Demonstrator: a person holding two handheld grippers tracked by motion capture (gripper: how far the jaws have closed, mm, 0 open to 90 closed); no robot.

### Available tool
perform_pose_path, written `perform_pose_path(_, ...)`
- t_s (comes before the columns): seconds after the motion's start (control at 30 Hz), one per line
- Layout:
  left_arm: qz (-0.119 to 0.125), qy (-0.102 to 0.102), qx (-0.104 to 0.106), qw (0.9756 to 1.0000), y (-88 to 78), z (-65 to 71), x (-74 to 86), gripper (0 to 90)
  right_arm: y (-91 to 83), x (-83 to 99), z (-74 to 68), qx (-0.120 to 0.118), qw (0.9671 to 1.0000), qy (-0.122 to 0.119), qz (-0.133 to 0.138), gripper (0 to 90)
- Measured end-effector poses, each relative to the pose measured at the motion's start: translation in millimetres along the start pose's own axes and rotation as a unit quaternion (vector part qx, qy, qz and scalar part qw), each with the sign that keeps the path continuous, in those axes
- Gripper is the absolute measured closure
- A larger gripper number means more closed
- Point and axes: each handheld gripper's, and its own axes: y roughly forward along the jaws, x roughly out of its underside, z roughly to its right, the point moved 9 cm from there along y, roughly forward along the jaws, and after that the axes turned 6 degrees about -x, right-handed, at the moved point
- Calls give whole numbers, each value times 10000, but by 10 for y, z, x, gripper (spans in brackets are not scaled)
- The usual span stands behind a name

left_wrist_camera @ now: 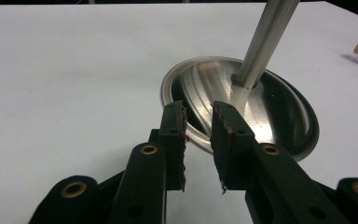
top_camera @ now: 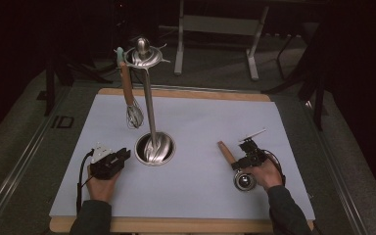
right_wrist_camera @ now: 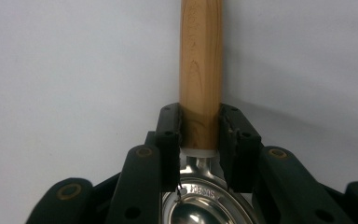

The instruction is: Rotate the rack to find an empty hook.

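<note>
Stand: tall polished steel utensil rack (top_camera: 149,112), round base near the table's (top_camera: 200,223) centre.
Whisk: wooden-handled wire whisk (top_camera: 129,95), hanging from the rack's top.
Cover: white sheet (top_camera: 200,117) over the wooden table.

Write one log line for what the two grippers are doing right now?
right gripper: shut on wooden-handled scoop, on table | left gripper: open, holding nothing, by stand base | whisk: hanging on stand
</note>
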Motion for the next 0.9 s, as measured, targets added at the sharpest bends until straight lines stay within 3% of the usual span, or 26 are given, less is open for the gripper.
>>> perform_pose_path(0.47, -1, 8, -6, 10000, 1, 0, 0, 750, -174, -3, 45, -113, 9981, 35, 607, 709)
perform_pose_path(0.9, -21, 34, -16, 10000, 4, -1, 3, 748, -307, 7, -7, 63, 9950, -259, 961, 709)
